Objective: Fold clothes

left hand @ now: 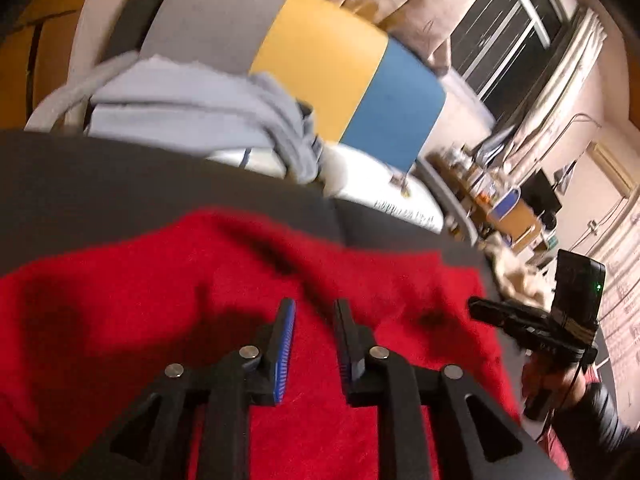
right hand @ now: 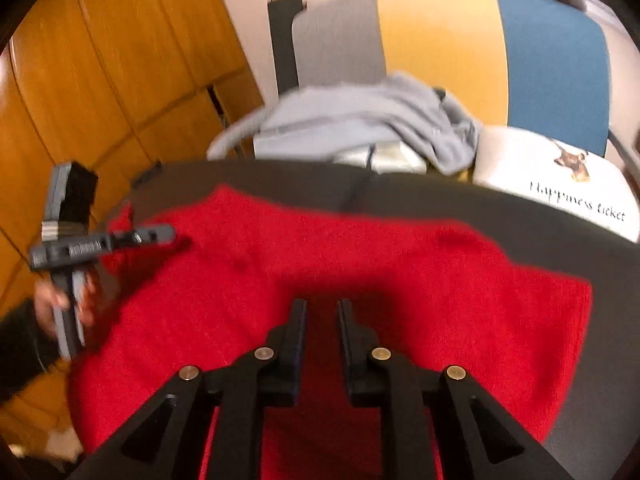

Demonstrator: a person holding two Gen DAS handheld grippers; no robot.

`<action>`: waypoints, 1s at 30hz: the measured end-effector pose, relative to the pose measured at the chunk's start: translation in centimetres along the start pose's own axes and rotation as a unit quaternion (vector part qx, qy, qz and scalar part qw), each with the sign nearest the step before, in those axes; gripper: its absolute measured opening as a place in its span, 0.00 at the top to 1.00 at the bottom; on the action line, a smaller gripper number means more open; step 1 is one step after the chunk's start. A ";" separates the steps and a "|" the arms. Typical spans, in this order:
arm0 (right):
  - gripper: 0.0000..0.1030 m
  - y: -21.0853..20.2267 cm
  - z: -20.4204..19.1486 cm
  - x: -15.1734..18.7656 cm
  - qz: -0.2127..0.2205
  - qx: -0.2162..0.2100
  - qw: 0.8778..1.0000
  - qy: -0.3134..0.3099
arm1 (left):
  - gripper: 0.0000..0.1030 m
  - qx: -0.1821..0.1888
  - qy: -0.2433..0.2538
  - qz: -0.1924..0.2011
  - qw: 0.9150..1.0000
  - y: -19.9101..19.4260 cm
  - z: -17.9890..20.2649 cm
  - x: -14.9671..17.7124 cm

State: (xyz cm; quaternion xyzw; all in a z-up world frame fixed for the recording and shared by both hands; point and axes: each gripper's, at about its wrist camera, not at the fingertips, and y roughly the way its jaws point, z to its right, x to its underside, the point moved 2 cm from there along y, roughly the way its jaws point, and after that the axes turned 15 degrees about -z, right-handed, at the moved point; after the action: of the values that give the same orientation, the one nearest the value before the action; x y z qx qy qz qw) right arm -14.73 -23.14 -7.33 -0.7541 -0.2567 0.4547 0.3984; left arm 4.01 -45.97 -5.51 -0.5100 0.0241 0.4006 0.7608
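A red fuzzy garment point(left hand: 248, 280) lies spread on a dark grey table point(left hand: 100, 184); it also shows in the right wrist view point(right hand: 360, 264). My left gripper point(left hand: 314, 308) hovers over the garment with its jaws open and nothing between them. My right gripper point(right hand: 322, 308) also hovers over the garment, open and empty. The right gripper also shows at the garment's right edge in the left wrist view point(left hand: 480, 308). The left gripper shows at the garment's left edge in the right wrist view point(right hand: 168, 234).
A pile of light grey-blue clothes point(right hand: 360, 124) lies on a chair beyond the table, in front of a grey, yellow and blue backrest point(right hand: 440, 48). A white printed bag point(right hand: 552, 176) lies beside the pile. Wooden panels point(right hand: 100, 80) stand at the left.
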 end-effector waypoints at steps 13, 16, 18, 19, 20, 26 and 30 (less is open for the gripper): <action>0.16 7.3 -3.2 -0.1 -0.017 0.098 0.995 -0.028 | 0.77 -0.137 -0.017 0.018 0.990 2.5 2.2 2.4; 0.00 8.5 -4.9 -0.2 -0.045 0.151 0.985 -0.070 | 0.75 -0.152 -0.067 0.062 0.984 -3.3 -1.5 5.6; 0.00 8.2 -5.3 -0.3 -0.043 0.175 0.981 -0.071 | 0.74 -0.171 -0.113 0.080 0.976 -7.0 -5.1 7.8; 0.00 7.8 -5.4 -0.4 -0.039 0.181 0.981 -0.064 | 0.74 -0.174 -0.142 0.087 0.971 -9.0 -7.6 8.9; 0.00 7.3 -5.8 -0.8 -0.028 0.194 0.979 -0.052 | 0.74 -0.176 -0.172 0.093 0.965 -11.1 -10.1 10.0; 0.00 7.6 -15.9 -3.7 0.003 0.131 0.983 -0.133 | 0.73 -0.194 -0.305 0.140 0.922 -21.7 -23.1 13.3; 0.00 12.1 -21.2 -3.6 -0.037 0.112 0.978 -0.174 | 0.72 -0.172 -0.339 0.109 0.918 -24.5 -28.4 11.0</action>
State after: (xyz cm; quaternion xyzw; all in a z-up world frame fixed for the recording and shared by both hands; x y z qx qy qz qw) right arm 2.76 -40.29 -9.97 -0.6038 -0.2973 0.5900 0.4460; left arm 37.55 -66.04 -5.43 -0.4604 -0.2490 0.6282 0.5757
